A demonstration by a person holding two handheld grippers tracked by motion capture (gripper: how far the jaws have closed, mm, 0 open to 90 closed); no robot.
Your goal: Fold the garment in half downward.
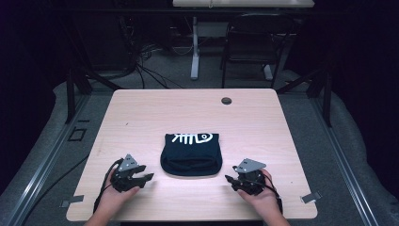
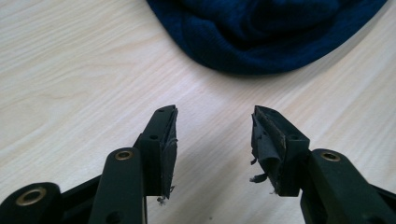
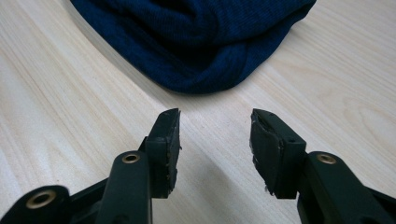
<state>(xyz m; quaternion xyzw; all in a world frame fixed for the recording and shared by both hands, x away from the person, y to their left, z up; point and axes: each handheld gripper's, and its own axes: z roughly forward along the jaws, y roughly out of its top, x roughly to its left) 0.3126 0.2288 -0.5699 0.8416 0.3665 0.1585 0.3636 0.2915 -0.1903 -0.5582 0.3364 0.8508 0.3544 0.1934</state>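
The left tongs (image 1: 147, 177) are being held wide and empty just left of the folded navy garment (image 1: 191, 154), which is lying at the middle of the table (image 1: 141, 113) (white fish-bone print on its far edge). The right tongs (image 1: 229, 179) are being held equally wide and empty just beside its right. Folding is judged finished or paused; any next fold would call for an edge to be pinched.

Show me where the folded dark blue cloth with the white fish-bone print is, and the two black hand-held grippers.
Folded dark blue cloth (image 1: 191, 157), high view: middle of the fabric.
Left gripper (image 1: 143, 178), high view: between its open fingertips.
Right gripper (image 1: 230, 180), high view: between its open fingertips.
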